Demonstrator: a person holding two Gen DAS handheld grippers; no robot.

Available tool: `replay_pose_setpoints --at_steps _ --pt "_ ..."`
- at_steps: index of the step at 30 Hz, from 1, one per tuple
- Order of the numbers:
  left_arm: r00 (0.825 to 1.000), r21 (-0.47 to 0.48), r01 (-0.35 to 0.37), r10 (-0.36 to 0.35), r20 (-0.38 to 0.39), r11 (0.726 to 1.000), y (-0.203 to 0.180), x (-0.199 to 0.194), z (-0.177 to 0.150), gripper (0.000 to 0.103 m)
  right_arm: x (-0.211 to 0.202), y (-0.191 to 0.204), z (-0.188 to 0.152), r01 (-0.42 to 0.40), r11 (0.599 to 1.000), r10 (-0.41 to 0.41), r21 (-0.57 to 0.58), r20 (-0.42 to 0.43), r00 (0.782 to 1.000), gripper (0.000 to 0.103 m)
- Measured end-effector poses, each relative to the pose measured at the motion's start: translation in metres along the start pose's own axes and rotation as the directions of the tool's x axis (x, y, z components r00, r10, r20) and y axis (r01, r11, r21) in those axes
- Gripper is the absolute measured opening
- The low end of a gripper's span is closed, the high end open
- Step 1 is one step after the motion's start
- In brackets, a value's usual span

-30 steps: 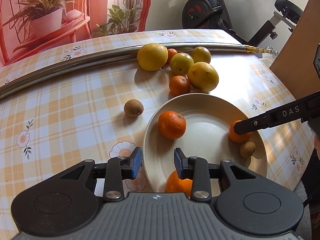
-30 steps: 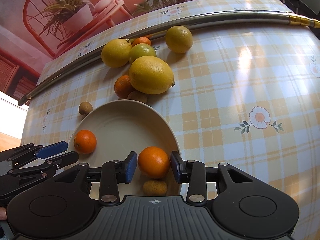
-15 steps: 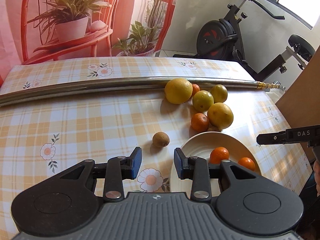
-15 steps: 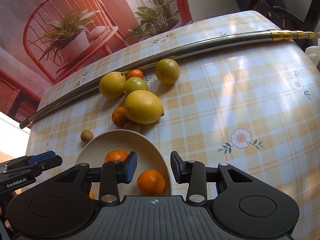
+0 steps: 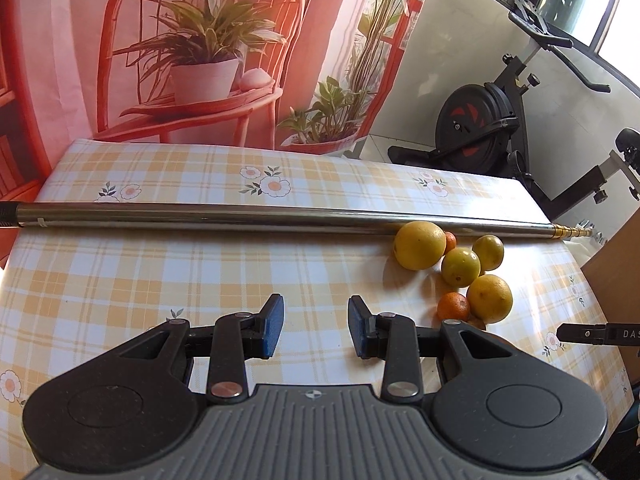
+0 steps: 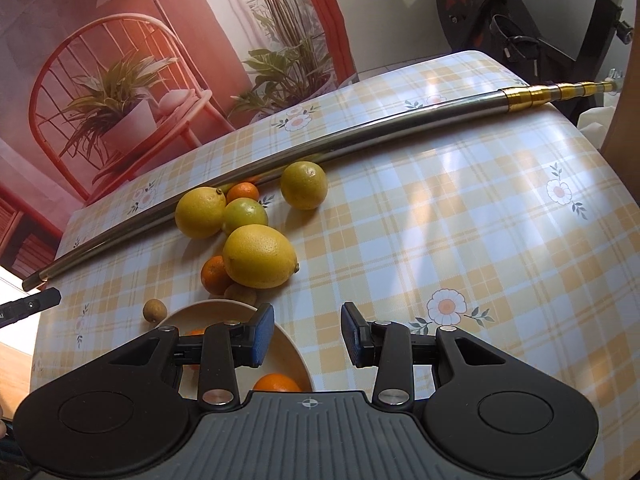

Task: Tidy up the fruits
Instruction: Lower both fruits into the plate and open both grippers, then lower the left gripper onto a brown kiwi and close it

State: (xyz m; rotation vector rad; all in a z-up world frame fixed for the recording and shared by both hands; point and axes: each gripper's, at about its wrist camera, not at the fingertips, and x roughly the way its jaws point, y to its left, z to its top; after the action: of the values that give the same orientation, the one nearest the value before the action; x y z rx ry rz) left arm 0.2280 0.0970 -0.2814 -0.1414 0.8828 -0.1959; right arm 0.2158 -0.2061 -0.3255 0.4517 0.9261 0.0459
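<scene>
The only writing that can be read is "DAS" in white on the black arm of the right gripper (image 5: 600, 334), which reaches in at the right edge of the left wrist view.

A table (image 6: 460, 216) under a yellow-and-white plaid cloth with printed daisies fills both views. A long metal pole (image 5: 248, 216) with a brass-coloured tip lies across its far side. Behind it hangs a red backdrop (image 5: 60, 60) showing a chair and potted plants, and a black exercise bike (image 5: 484, 120) stands far right against a pale wall.

A cream plate (image 6: 290, 350) sits on the near left in the right wrist view, holding an orange (image 6: 276, 383) at its near rim; another orange shape shows behind the gripper's finger. A small brown fruit (image 6: 155, 311) lies on the cloth just left of the plate. Beyond the plate is a cluster: a large lemon (image 6: 259, 257) touching a small orange (image 6: 216, 275), with more yellow and green citrus (image 6: 245, 216) just in front of the pole.

The left gripper (image 5: 316, 326) hangs above bare cloth, jaws parted and empty. The right gripper's blue pads (image 6: 262, 334) also stand apart, grasping nothing.
</scene>
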Motion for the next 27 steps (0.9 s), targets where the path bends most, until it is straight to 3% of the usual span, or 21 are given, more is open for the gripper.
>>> replay_pose_setpoints --at_steps 7,11,15,27 --pt "0.996 0.019 0.046 -0.045 -0.074 0.999 -0.018 0.033 -0.013 0.037 0.002 0.003 0.004 0.024 0.999 -0.023 -0.034 0.017 1.000 0.035" --pt "0.986 -0.067 0.092 -0.100 -0.133 0.994 -0.020 0.055 -0.016 0.037 0.006 0.004 0.005 0.027 0.999 -0.026 -0.045 0.016 1.000 0.035" --pt "0.984 -0.129 0.082 -0.100 -0.146 0.988 -0.021 0.070 -0.014 0.036 0.010 0.001 0.005 0.022 0.999 -0.022 -0.037 0.008 1.000 0.035" --pt "0.983 0.002 0.077 -0.076 -0.170 0.997 -0.045 0.085 -0.017 0.036 0.015 -0.004 0.005 0.010 1.000 -0.010 -0.021 0.000 1.000 0.035"
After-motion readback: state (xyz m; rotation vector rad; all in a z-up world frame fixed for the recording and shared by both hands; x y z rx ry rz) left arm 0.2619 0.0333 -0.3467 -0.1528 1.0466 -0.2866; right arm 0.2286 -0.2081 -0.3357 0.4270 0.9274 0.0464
